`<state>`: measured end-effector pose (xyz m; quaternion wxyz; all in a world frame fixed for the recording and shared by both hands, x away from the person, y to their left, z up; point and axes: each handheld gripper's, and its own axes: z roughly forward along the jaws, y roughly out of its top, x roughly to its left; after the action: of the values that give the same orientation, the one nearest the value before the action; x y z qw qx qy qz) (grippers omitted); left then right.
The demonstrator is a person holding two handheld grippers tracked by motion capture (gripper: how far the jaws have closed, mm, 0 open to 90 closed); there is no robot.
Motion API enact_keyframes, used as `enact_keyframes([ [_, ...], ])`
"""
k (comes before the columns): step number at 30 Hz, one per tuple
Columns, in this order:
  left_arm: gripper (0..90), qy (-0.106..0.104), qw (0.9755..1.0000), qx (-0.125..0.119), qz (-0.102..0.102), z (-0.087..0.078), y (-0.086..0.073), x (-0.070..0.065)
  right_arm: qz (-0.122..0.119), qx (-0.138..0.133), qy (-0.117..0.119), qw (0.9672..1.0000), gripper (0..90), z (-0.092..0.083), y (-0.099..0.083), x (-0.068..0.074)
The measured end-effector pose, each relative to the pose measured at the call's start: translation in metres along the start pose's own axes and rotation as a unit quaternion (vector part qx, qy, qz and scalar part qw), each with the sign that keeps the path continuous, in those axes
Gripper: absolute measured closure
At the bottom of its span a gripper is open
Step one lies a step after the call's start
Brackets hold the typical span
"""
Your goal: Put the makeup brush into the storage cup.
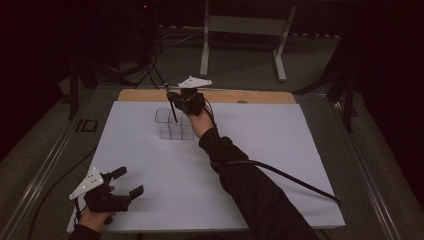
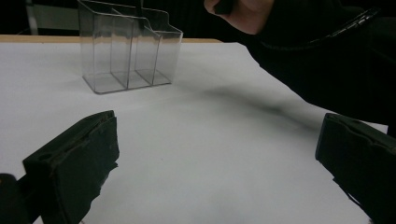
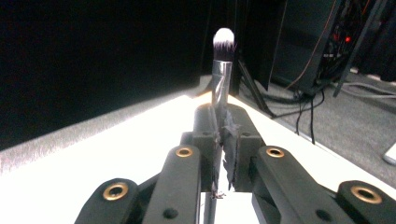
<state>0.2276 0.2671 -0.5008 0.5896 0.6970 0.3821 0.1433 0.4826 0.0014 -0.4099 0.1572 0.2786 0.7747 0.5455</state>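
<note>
A clear plastic organiser (image 1: 172, 125) with several compartments stands on the white sheet near the table's far side; in the left gripper view the organiser (image 2: 126, 51) is at upper left. My right gripper (image 1: 176, 97) is above it, shut on a makeup brush (image 1: 172, 109) whose black handle points down into the organiser. In the right gripper view the brush (image 3: 222, 60) rises upright between the closed jaws, silver ferrule and white-tipped bristles on top. My left gripper (image 1: 126, 182) rests at the near left corner, open, nothing between its pads (image 2: 77, 158).
A white sheet (image 1: 280, 150) covers the wooden table (image 1: 260, 96). A cable (image 1: 300, 182) trails from the right forearm over the sheet's right side. A white metal frame (image 1: 245, 35) stands on the floor beyond the table; dark stands and cables are at back left.
</note>
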Motion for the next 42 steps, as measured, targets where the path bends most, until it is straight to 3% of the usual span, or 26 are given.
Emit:
enact_keyframes([
  [8,0.8,-0.001,1.0,0.001,-0.001,0.0,0.0,0.0,-0.007,0.021,0.003,0.9997,83.6,0.004,-0.003,0.0],
  [14,0.8,-0.001,1.0,0.001,-0.001,0.0,0.0,-0.001,0.01,0.036,-0.002,0.9993,83.4,0.009,-0.012,0.001],
  [18,0.8,-0.001,1.0,0.001,-0.001,0.0,0.0,0.0,0.009,0.032,-0.049,0.9982,83.0,0.009,-0.018,0.005],
  [21,0.8,-0.001,1.0,0.002,-0.002,0.0,0.0,0.0,0.022,0.035,-0.047,0.9981,83.2,0.009,-0.02,0.005],
  [27,0.9,-0.001,1.0,0.002,-0.002,0.0,0.0,0.0,0.018,0.059,-0.049,0.9969,83.2,0.013,-0.025,0.009],
  [33,0.8,0.0,1.0,0.003,-0.003,0.0,0.0,0.0,0.029,0.075,-0.043,0.9958,82.9,0.017,-0.032,0.007],
  [34,0.8,0.0,1.0,0.003,-0.003,0.0,0.0,0.0,0.038,0.083,-0.041,0.995,70.7,0.017,-0.032,0.005],
  [35,0.8,0.0,1.0,0.003,-0.004,0.0,0.0,0.0,0.038,0.083,-0.041,0.995,70.7,0.017,-0.032,0.005],
  [39,0.9,0.002,1.0,0.002,-0.005,0.0,0.0,0.0,0.039,0.095,-0.041,0.9939,37.1,0.016,-0.028,0.006],
  [42,0.8,0.002,1.0,0.003,-0.004,0.0,0.0,0.0,0.03,0.1,-0.036,0.9939,27.7,0.013,-0.023,0.009],
])
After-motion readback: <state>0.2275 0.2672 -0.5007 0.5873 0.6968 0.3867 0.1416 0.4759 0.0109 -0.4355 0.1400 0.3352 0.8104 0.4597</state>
